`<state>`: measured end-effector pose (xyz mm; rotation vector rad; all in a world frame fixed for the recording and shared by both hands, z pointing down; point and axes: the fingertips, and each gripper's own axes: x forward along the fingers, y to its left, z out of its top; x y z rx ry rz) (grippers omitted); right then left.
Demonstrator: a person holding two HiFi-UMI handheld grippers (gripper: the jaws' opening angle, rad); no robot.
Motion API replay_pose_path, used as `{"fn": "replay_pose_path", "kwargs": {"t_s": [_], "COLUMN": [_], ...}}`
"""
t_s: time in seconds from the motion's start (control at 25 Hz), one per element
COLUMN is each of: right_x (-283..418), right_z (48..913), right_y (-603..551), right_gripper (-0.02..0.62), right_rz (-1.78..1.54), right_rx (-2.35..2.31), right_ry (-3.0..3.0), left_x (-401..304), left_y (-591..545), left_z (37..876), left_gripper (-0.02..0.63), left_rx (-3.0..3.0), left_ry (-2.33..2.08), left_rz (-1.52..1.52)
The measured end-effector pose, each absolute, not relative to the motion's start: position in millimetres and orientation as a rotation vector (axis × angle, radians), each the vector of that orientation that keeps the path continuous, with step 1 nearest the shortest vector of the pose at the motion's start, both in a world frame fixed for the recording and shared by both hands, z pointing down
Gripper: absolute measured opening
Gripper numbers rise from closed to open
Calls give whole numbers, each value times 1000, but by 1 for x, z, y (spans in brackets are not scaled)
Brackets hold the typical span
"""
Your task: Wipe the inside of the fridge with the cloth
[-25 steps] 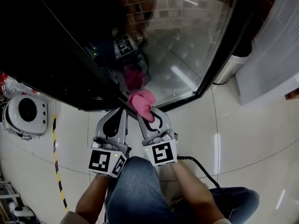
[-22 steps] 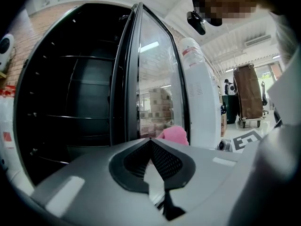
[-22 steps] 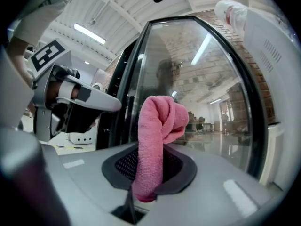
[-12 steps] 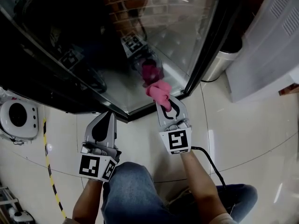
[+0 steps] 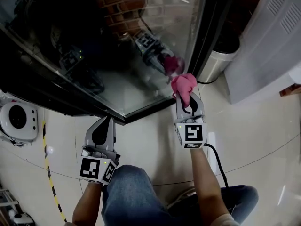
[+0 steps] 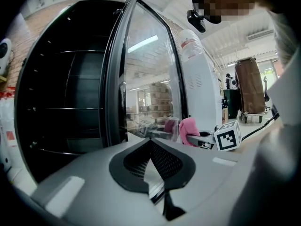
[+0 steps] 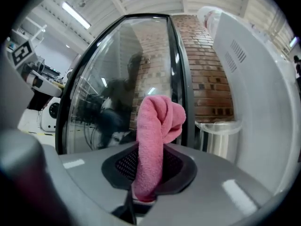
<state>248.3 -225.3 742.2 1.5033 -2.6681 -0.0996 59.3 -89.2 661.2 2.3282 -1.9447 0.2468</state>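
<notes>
The fridge's glass door (image 5: 155,55) fills the top of the head view, its black frame (image 5: 141,113) just above the floor; the dark fridge interior (image 6: 61,107) shows at the left of the left gripper view. My right gripper (image 5: 186,101) is shut on a pink cloth (image 5: 183,86), held near the door's right edge (image 5: 202,46). In the right gripper view the cloth (image 7: 155,145) stands up from between the jaws. My left gripper (image 5: 104,126) is shut and holds nothing, low on the floor side, apart from the door.
A steel bin (image 5: 216,65) stands right of the door by a white appliance (image 5: 263,46). A white round device (image 5: 19,121) and a yellow-black floor tape (image 5: 47,164) lie at the left. The person's knee (image 5: 136,192) is below the grippers.
My right gripper has carried the pink cloth to the right along the glass door to its right edge. The left gripper has drawn back from the door frame and then held still.
</notes>
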Motion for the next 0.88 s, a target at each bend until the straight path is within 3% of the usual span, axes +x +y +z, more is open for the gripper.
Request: {"fn": "replay_pose_path", "kwargs": {"t_s": [0.2, 0.32, 0.6, 0.88], "right_x": [230, 180, 68, 43], "right_z": [712, 688, 745, 781], "right_y": [-206, -169, -89, -84], "right_gripper": [61, 61, 61, 61], "right_rz": [-140, -221, -124, -3], "right_rx": [1503, 1435, 1051, 1078], "right_ry": [-2767, -2911, -2884, -2880], "left_x": [70, 66, 38, 26], "left_y": [-93, -92, -87, -76], "left_z": [662, 667, 683, 698], "left_gripper": [12, 12, 14, 14], "left_rx": [2346, 2344, 2305, 2282], "left_ry": [-1939, -1928, -1957, -1934], "left_rz": [215, 182, 141, 147]}}
